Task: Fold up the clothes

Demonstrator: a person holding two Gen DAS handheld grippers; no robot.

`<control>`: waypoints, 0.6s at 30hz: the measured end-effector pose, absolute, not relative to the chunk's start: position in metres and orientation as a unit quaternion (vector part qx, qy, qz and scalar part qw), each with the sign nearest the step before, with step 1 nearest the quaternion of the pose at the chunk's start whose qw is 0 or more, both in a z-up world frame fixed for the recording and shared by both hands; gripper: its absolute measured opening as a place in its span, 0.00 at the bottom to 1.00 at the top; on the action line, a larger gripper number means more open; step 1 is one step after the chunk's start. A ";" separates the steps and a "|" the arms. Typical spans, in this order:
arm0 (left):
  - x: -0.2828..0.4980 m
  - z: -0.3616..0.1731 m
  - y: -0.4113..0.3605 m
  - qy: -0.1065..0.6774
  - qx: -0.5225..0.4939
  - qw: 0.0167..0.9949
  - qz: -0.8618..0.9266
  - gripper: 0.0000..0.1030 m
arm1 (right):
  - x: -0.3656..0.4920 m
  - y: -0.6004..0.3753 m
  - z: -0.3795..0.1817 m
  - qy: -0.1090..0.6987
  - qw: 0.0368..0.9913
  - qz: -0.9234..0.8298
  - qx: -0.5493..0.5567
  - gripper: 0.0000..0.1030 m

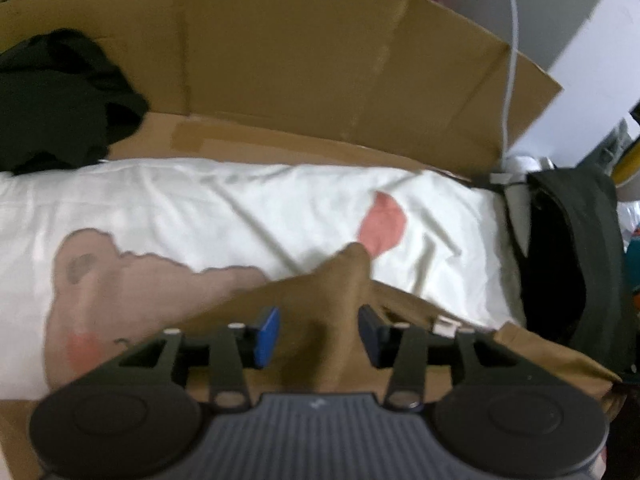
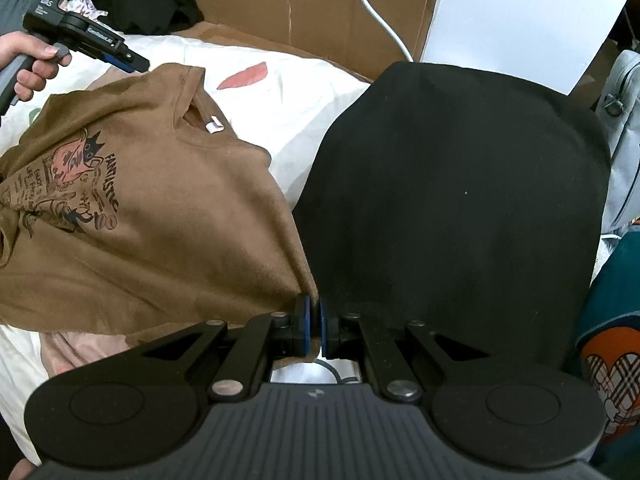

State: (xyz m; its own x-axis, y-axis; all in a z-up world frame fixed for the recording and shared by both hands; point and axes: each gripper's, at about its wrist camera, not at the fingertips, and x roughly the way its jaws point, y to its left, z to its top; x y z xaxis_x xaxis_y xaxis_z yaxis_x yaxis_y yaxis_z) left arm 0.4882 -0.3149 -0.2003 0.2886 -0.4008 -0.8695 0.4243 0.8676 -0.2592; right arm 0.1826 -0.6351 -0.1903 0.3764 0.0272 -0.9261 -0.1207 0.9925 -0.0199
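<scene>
A soft, light brown T-shirt [image 2: 160, 216] sags limply between the right gripper [image 2: 314, 316], pinched tight on its corner, and the left gripper [image 1: 318, 332], whose jaws stand apart around a bunched fold without clearly clamping it, so edges and corners look like the best holds.

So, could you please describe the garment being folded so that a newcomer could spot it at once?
Start at the white printed bedsheet in front of the cardboard. On it lies the brown T-shirt, pinched by the right gripper. Unlike the plain black cloth beside it, it carries a cartoon print reading FANTASTIC.
</scene>
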 end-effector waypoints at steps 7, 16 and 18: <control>0.507 -0.163 -0.249 0.550 0.044 0.799 -0.241 0.57 | 0.187 -0.625 -0.193 0.568 0.820 0.048 -0.056 0.04; 0.493 -0.179 -0.175 0.569 0.038 0.798 -0.194 0.59 | 0.188 -0.623 -0.193 0.576 0.813 0.048 -0.068 0.04; 0.490 -0.188 -0.171 0.574 0.044 0.796 -0.190 0.59 | 0.188 -0.623 -0.195 0.579 0.811 0.048 -0.066 0.04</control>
